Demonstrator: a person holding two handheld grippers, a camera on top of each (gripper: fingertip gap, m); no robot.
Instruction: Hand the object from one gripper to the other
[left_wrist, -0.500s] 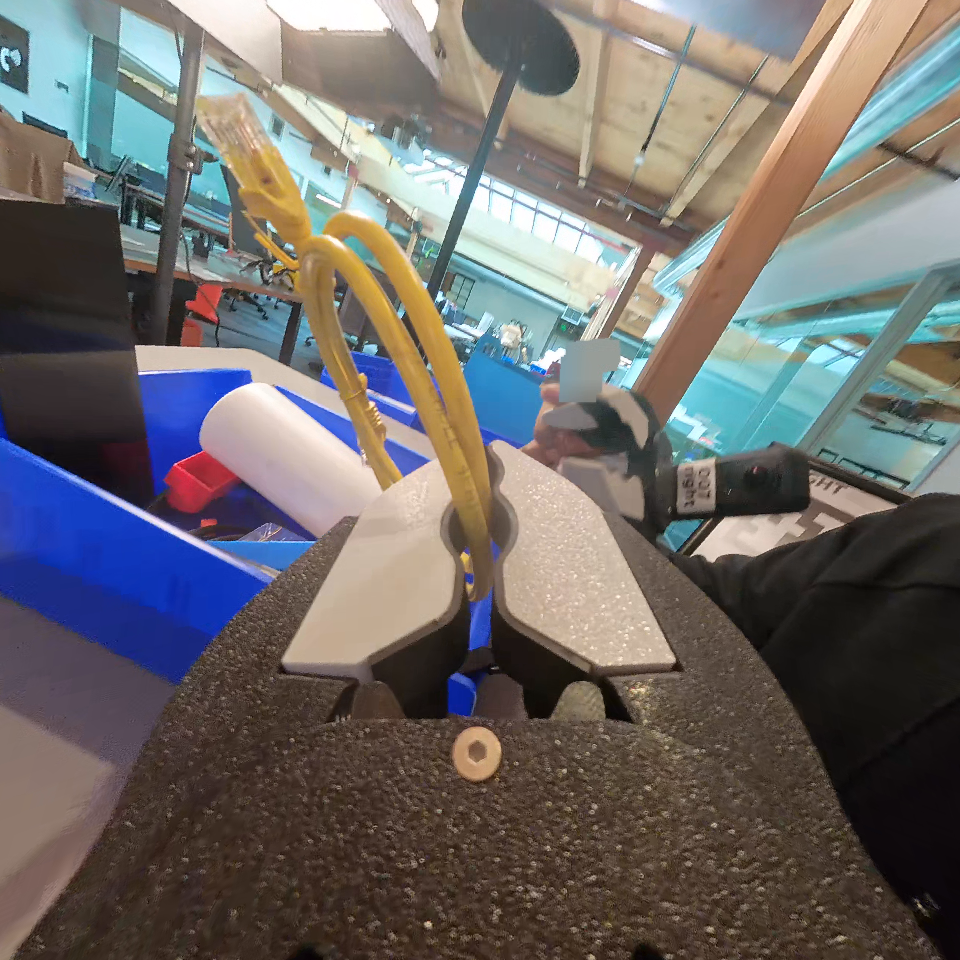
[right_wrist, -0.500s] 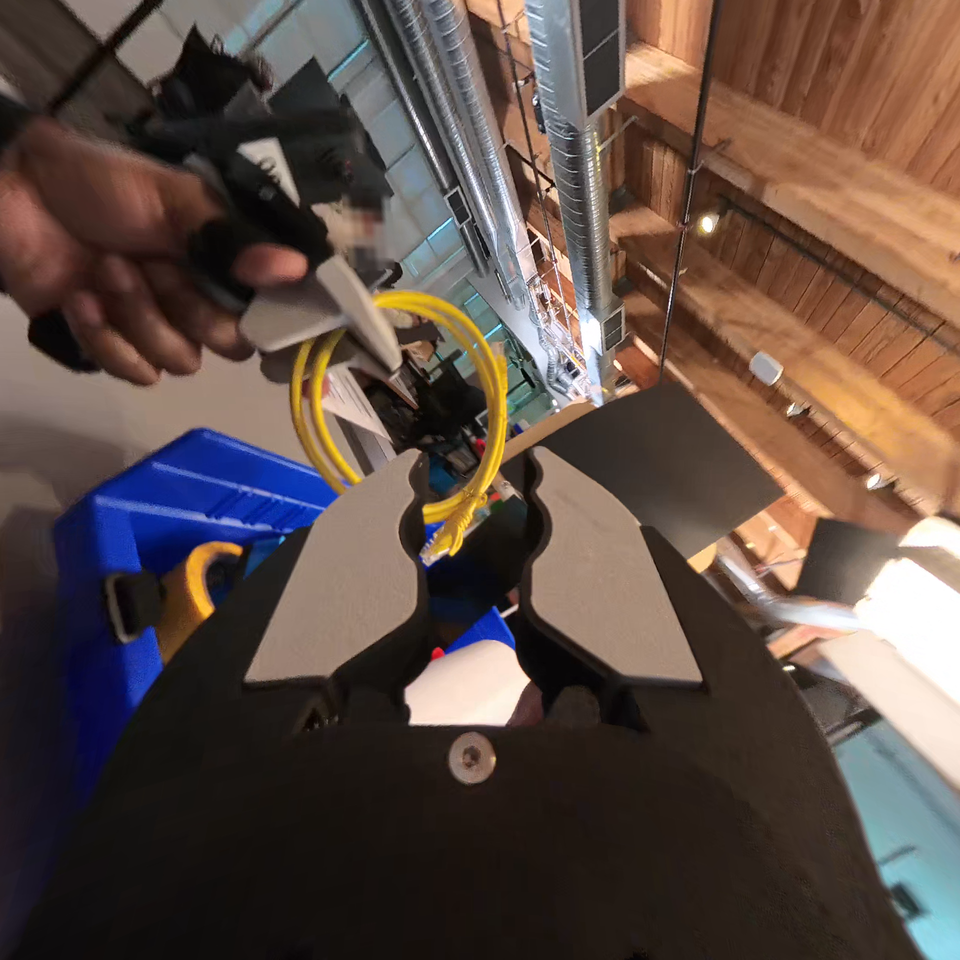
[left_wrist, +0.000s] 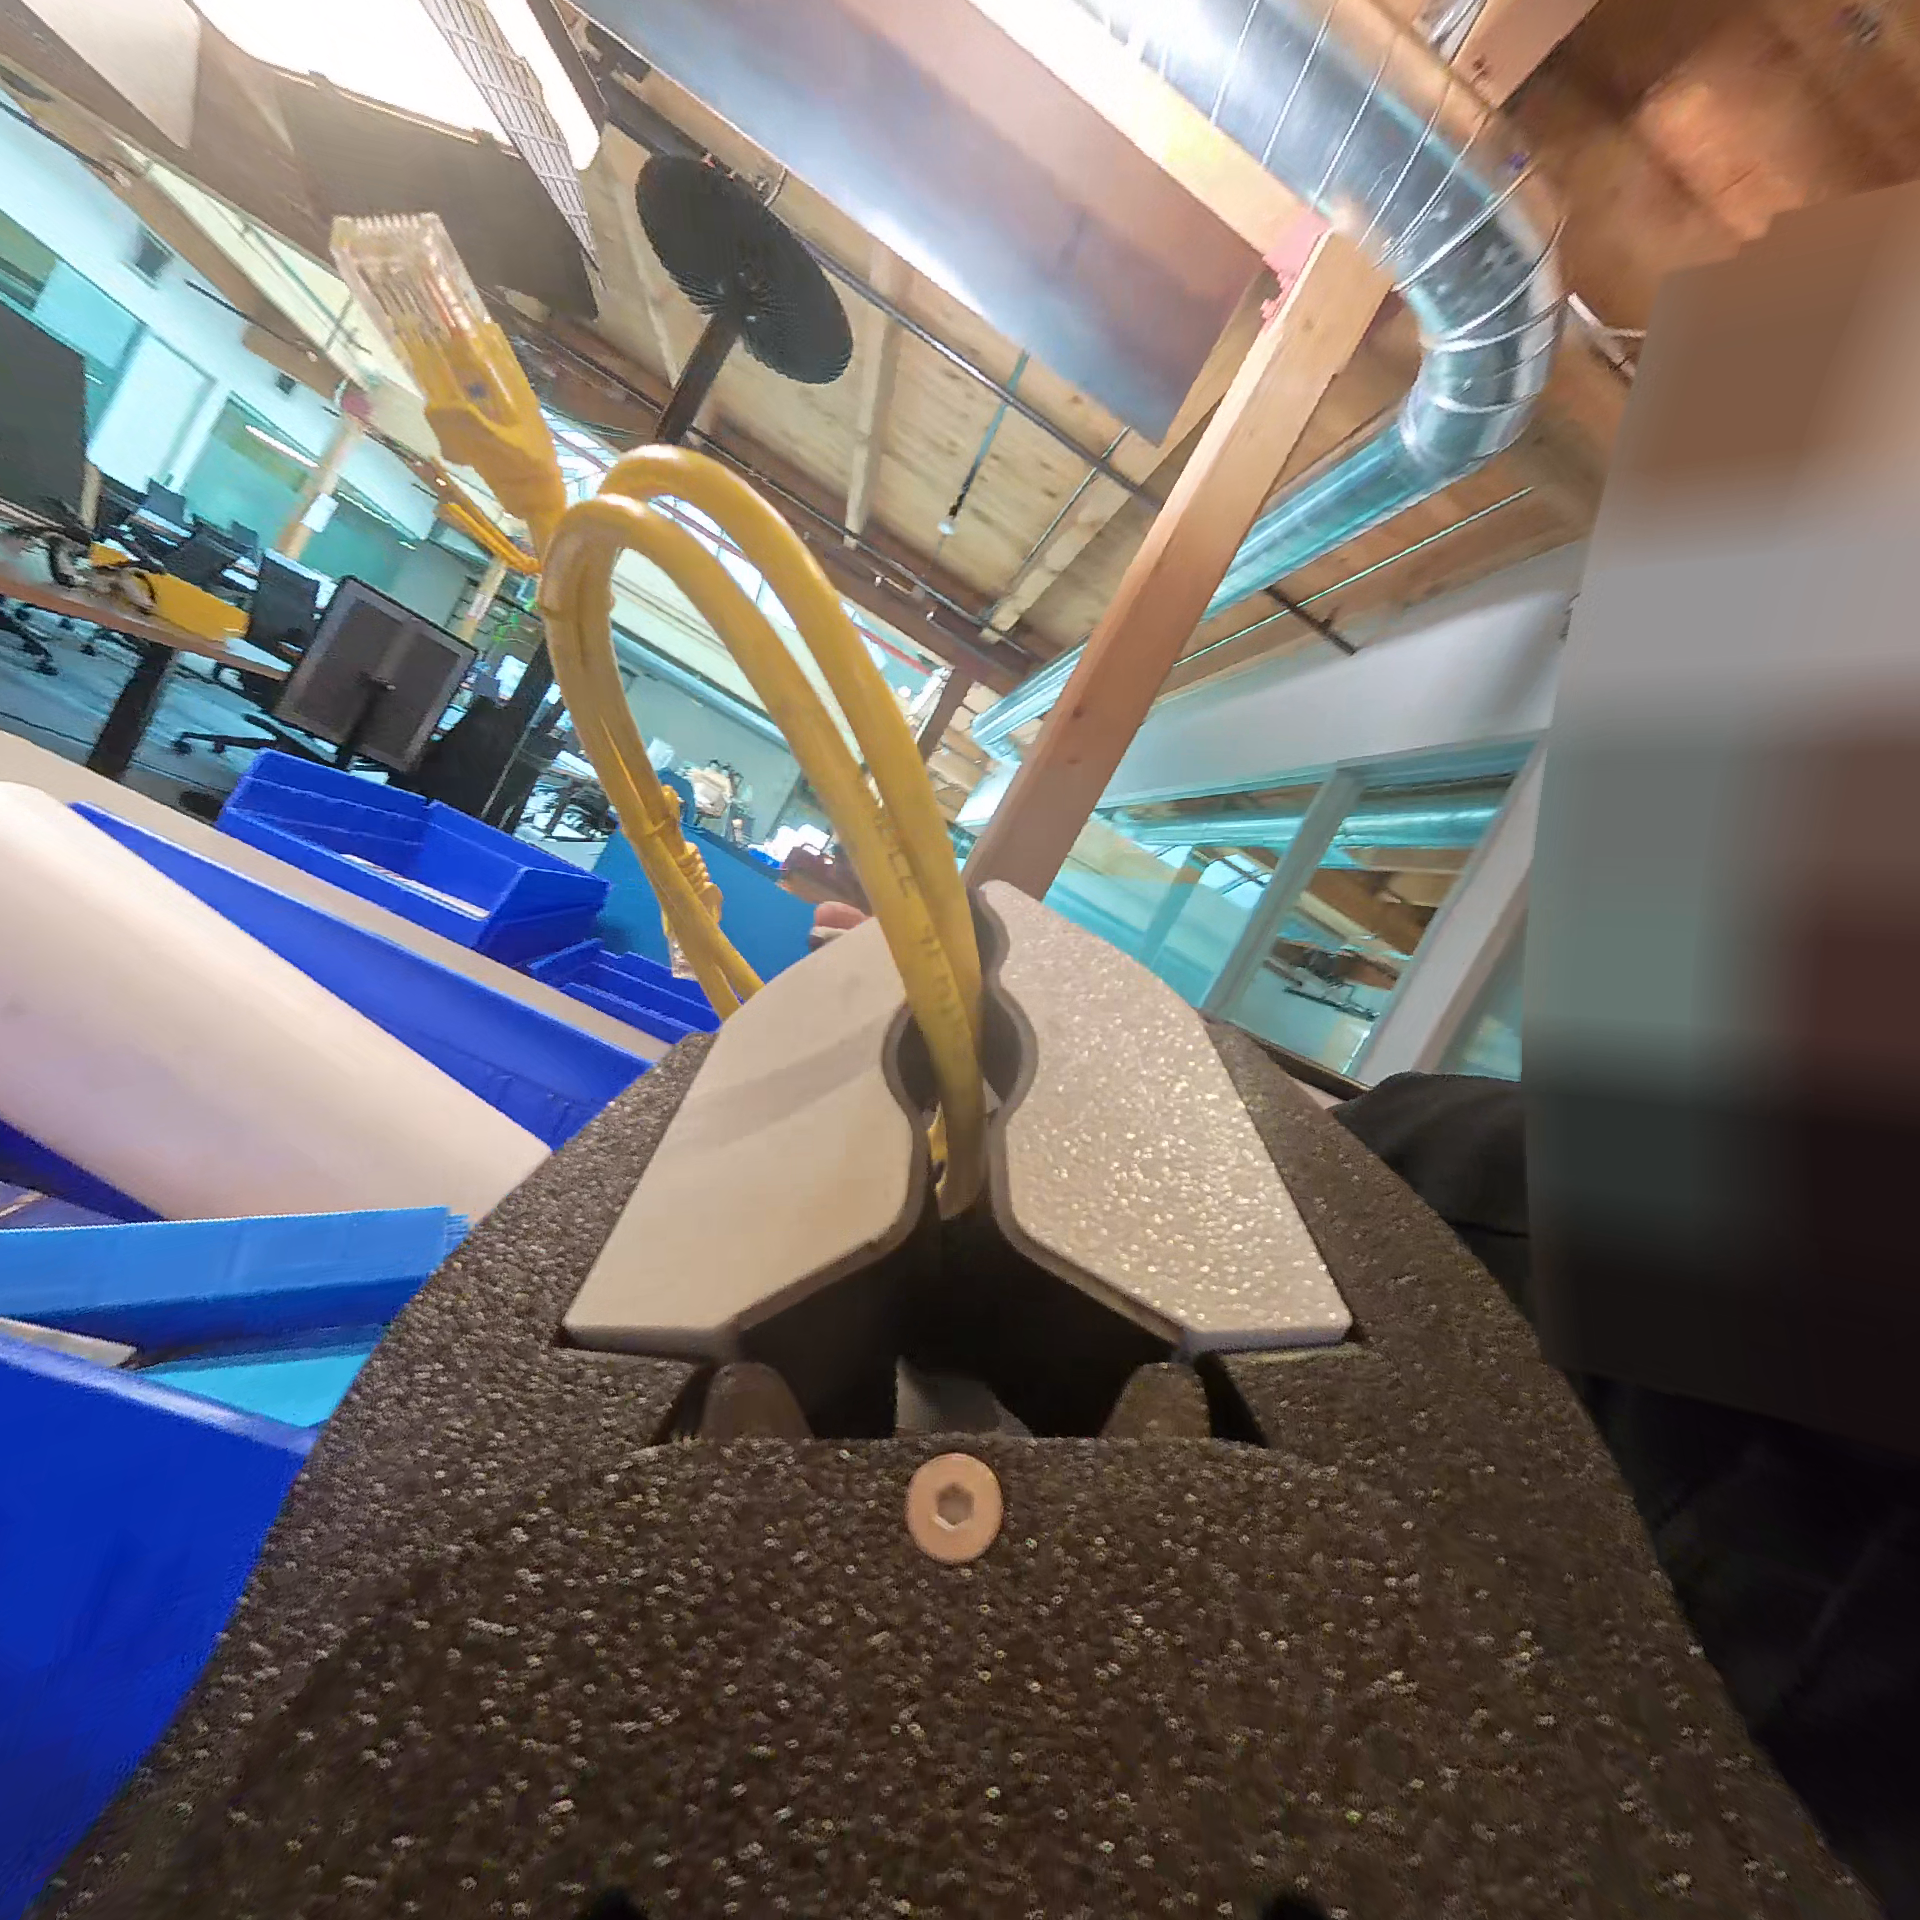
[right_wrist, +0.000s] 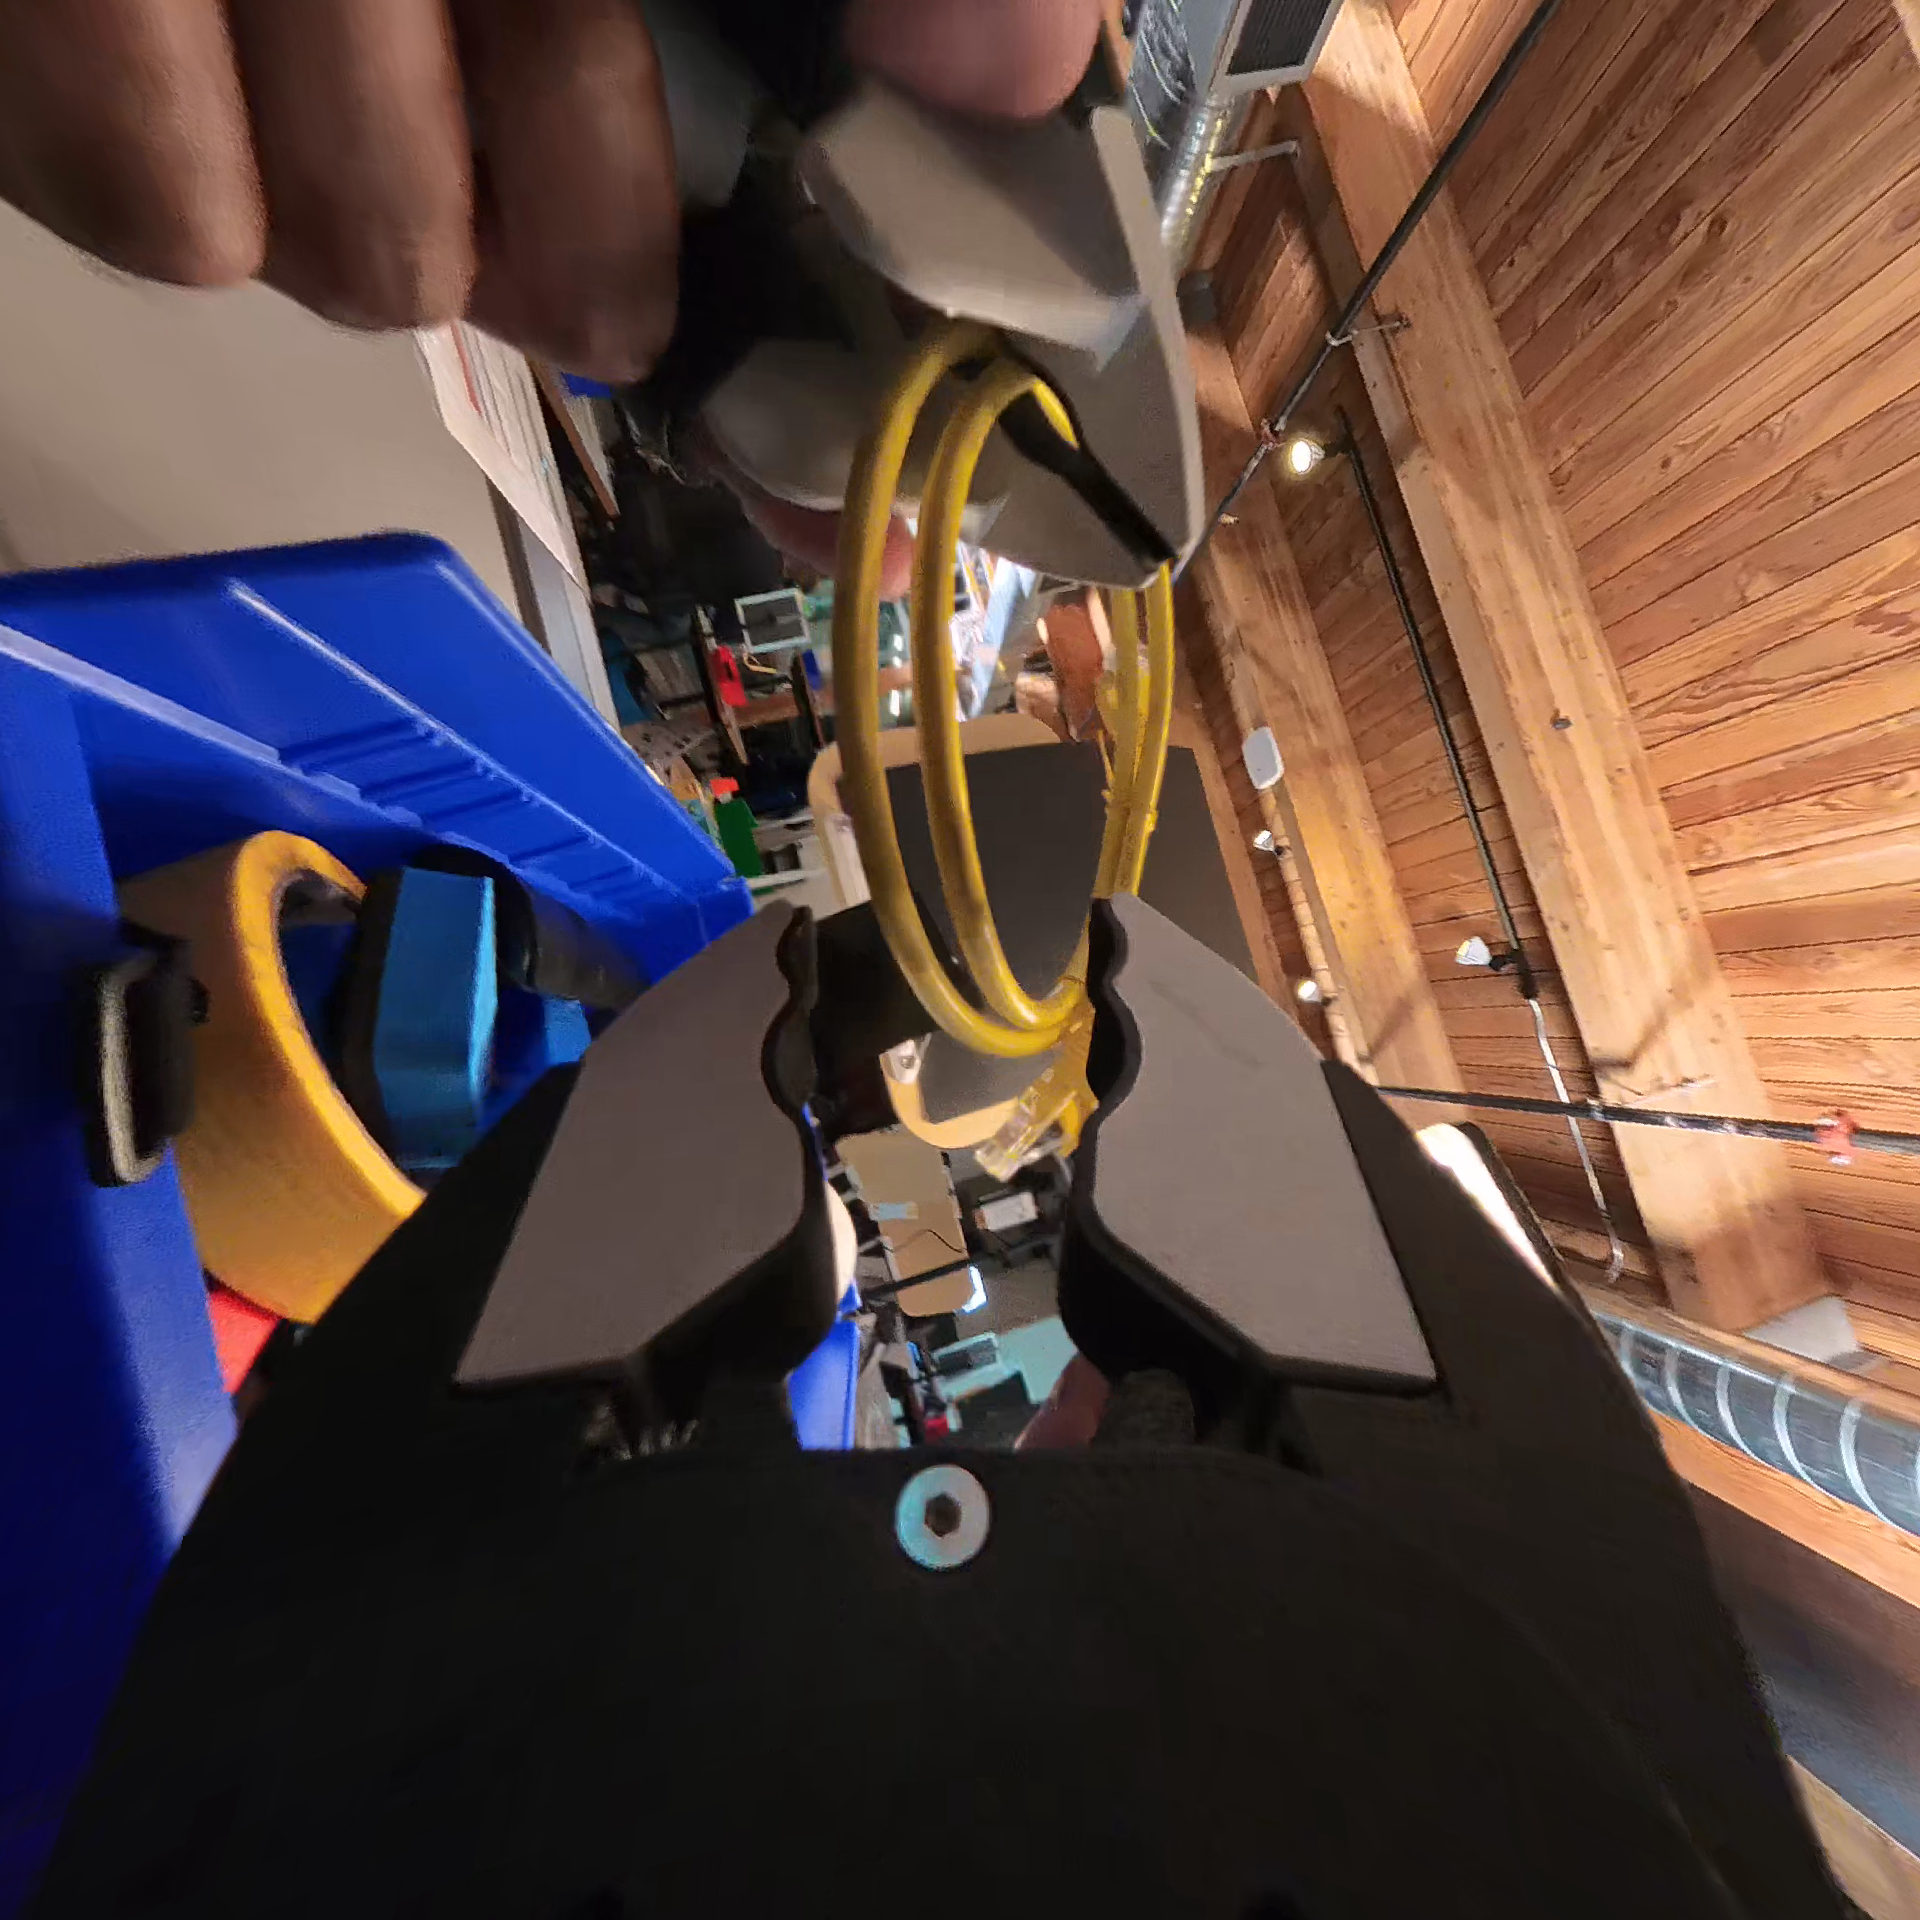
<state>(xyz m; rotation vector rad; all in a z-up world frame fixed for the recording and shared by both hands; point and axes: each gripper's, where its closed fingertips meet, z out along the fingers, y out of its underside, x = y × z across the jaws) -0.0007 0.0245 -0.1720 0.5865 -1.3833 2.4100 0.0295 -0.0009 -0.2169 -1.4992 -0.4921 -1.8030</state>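
1. Gripping a coiled yellow network cable (left_wrist: 883, 831), the left gripper (left_wrist: 961, 1049) has its two grey fingers pressed together on the cable strands, which pass through the round notch between them. The coil stands up out of the fingers, and one clear plug (left_wrist: 400, 270) sticks out at the top.

2. Seen from the right wrist view, that same left gripper (right_wrist: 1091, 488) is near the top of the picture, held by a person's hand (right_wrist: 343, 156), with the cable (right_wrist: 894, 727) hanging below it as a loop. Holding it by one side of the coil leaves the far side free for the other gripper to take.

3. The right gripper (right_wrist: 951, 997) has its fingers spread apart. The bottom of the loop sits in the gap between them, close to the right-hand finger; whether it touches is hard to tell. A clear plug (right_wrist: 1039, 1127) also lies in that gap.

4. The handover looks part-way done: the cable is held only by the left gripper, and the right one is lined up around it but has not clamped.

5. Behind, blue bins (right_wrist: 343, 707) hold a yellow tape roll (right_wrist: 260, 1091), and a white cylinder (left_wrist: 208, 1039) lies in a bin.
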